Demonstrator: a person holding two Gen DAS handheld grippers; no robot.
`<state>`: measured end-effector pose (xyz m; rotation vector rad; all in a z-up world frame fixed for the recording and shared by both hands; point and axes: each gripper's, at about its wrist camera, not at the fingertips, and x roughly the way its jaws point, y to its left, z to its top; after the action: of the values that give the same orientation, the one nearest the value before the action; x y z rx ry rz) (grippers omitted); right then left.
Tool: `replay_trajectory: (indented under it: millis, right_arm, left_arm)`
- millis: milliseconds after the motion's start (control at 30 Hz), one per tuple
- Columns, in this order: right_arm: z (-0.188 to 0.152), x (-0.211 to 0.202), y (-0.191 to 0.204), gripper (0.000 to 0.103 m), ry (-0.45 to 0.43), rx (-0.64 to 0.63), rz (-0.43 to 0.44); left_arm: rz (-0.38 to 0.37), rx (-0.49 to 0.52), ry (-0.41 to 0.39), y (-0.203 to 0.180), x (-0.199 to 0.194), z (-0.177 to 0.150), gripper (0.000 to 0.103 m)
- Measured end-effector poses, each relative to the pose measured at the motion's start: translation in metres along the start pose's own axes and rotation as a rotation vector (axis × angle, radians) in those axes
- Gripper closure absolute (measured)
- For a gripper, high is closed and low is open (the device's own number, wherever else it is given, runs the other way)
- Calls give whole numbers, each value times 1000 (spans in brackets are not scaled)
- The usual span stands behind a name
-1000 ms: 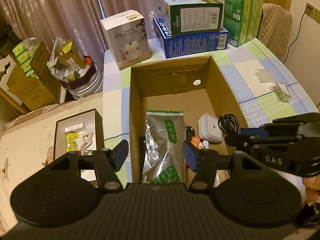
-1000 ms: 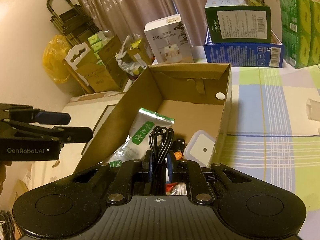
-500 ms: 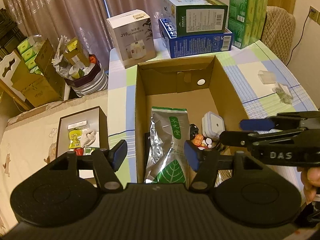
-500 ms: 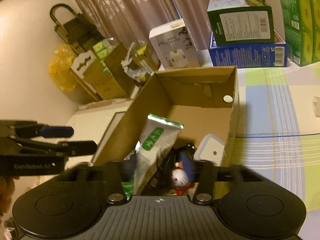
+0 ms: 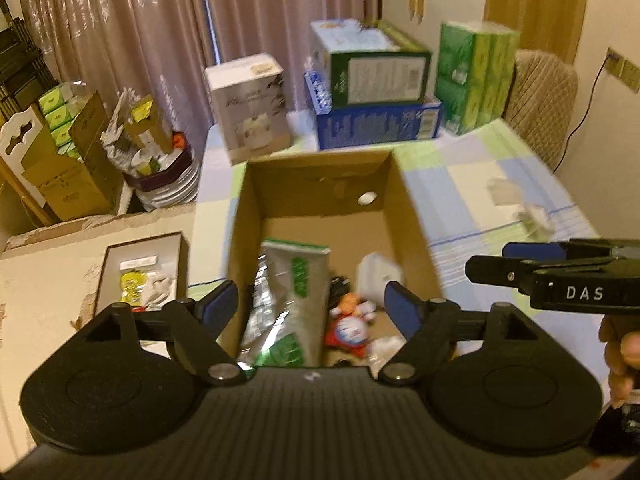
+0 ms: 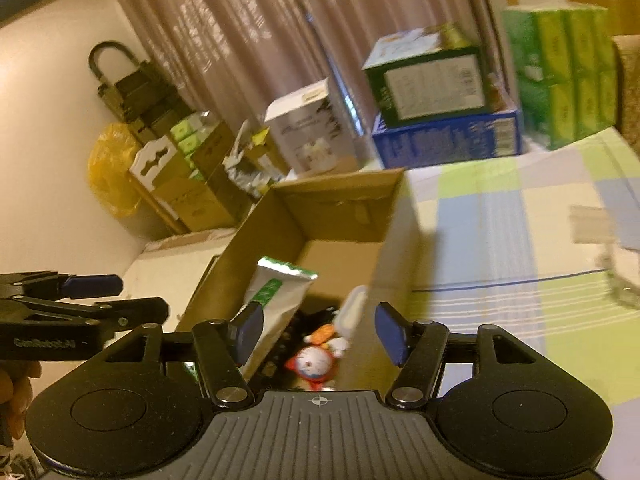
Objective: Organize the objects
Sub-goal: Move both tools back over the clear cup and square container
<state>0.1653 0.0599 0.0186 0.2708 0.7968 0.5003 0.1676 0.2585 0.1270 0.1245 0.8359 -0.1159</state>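
Checked tablecloth (image 5: 472,184): open cardboard box (image 5: 412,232), stacked boxes (image 5: 376,120) behind.

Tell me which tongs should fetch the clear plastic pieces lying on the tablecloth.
Right, probably. The right tongs are open, empty and on the side of the cardboard box where the clear plastic pieces lie; the left tongs face into the box.

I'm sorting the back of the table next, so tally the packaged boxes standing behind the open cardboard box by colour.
White carton with a plant picture: 1
Dark green carton with a white label: 1, on top of the blue one
Flat blue carton: 1
Bright green wrapped multipack: 1
Total: 4
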Motion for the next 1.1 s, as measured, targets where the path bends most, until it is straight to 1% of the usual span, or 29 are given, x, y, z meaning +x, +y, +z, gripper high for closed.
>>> replay_trajectory:
  millis: [33, 167, 200, 233, 267, 367, 433, 600, 700, 867, 1100]
  right_arm:
    - [0, -8, -7, 42, -12, -1, -16]
    - [0, -40, -36, 39, -49, 6, -72]
    - [0, -47, -44, 39, -56, 6, -92]
    - [-1, -54, -52, 37, -62, 7, -110]
    - [-2, -62, -61, 37, -70, 11, -126]
    - [-4, -84, -88, 32, -86, 22, -174]
    - [-7, -97, -106, 29, -97, 27, -207]
    - [-12, -123, -152, 25, -112, 58, -293]
    - [-15, -133, -176, 24, -113, 91, -327]
    - [-17, -135, -206, 24, -109, 120, -352]
    - [-15, -115, -234, 23, -86, 110, -356]
  left_arm:
    - [-9, 0, -9, -6, -3, 1, 21]
    - [-48, -3, -40, -39, -13, 4, 18]
    - [-58, -4, -48, -48, -14, 5, 16]
    - [-70, -9, -58, -58, -15, 5, 10]
    - [-83, -13, -69, -68, -16, 5, 8]
    - [-117, -2, -84, -97, -13, 5, 6]
    - [-128, 0, -87, -115, -9, 5, 1]
    - [-164, -2, -92, -159, 5, 7, 1]
    - [-181, -10, -98, -180, 16, 8, 1]
    - [-152, 24, -125, -213, 38, 12, 1]
    - [-125, 6, -73, -231, 83, 20, 1]
